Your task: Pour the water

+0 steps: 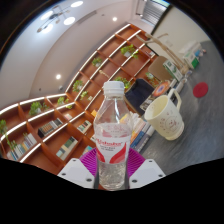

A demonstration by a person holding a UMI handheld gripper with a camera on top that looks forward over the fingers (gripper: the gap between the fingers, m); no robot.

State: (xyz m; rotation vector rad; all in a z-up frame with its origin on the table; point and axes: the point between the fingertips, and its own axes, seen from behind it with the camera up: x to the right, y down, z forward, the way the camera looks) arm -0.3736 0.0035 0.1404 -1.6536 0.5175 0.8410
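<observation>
Tongs clamped on water bottle, held upright between pads; cup just beyond.

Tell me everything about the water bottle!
The water bottle is clear plastic with a white screw cap still on and a pink and red label wrapped around its lower half. It looks filled with water up into the neck. It appears upright against the gripper while the room behind tilts. It sits between the gripper's jaws, whose pads press it on both sides near the label. A cream cup is beyond it, apart from it.
</observation>
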